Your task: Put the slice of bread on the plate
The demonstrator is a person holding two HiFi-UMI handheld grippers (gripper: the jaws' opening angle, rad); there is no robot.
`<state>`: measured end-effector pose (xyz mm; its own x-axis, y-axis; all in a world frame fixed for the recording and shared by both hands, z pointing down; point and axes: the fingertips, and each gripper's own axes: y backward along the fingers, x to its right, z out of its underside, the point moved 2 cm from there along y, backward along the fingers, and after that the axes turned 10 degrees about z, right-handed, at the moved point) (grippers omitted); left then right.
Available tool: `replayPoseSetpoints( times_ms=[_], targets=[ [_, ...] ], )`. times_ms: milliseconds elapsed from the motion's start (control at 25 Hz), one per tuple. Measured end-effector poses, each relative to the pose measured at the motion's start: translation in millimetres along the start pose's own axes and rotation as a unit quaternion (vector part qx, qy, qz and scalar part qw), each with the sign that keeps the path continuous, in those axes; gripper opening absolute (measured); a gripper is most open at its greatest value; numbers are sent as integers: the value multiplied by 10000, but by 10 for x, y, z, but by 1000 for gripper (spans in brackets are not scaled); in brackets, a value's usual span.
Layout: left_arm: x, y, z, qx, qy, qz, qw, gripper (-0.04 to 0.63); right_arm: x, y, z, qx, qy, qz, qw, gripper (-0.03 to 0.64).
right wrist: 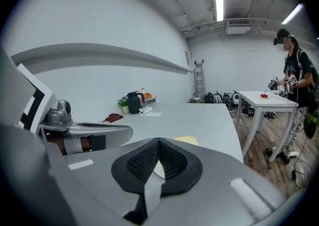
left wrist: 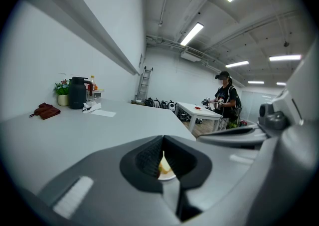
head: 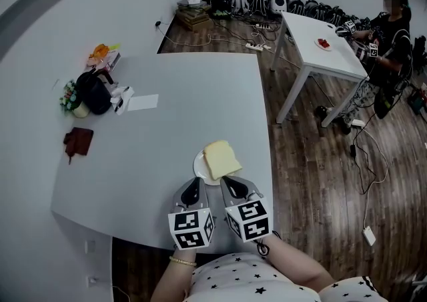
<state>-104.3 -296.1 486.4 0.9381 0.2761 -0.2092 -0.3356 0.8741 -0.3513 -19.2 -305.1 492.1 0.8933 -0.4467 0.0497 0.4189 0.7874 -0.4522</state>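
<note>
bread slice (head: pixel 221 159) lies on the plate (head: pixel 197 165); left gripper (head: pixel 194 182) and right gripper (head: pixel 227 181) jaws pressed together, empty.

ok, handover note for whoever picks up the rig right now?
Left gripper: jaws together, empty, just short of the plate.
Right gripper: jaws together, empty, beside the left one.
The pale square slice of bread lies on the small round white plate near the front edge of the grey table, overhanging the plate's rim.
Done: bread on plate.
Left: nothing apparent.
</note>
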Motion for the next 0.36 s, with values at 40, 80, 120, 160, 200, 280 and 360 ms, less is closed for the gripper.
replayPoseSetpoints(
  times_ms=[40, 80, 120, 160, 200, 280, 360],
  targets=[
    [10, 0, 2, -2, -8, 1, 10000, 8, 3, 7, 0, 4, -1, -9, 10000, -2],
    [17, 0, 4, -6, -15, -1, 10000, 9, 5, 12, 0, 10, -1, -20, 10000, -2],
    [20, 0, 8, -10, -20, -5, 10000, 9, 5, 15, 1, 16, 1, -32, 10000, -2],
    [19, 3, 10, -11, -21, -11, 10000, 8, 3, 18, 1, 23, 5, -40, 10000, -2],
    [15, 6, 10, -9, -19, -16, 10000, 8, 0, 20, 0, 29, 14, -43, 10000, -2],
    [11, 15, 3, 3, -14, -19, 10000, 8, -4, 26, -8, 47, 34, -39, 10000, -2],
    [12, 23, -8, 18, -9, -18, 10000, 8, -7, 35, -17, 69, 54, -35, 10000, -2]
  ],
)
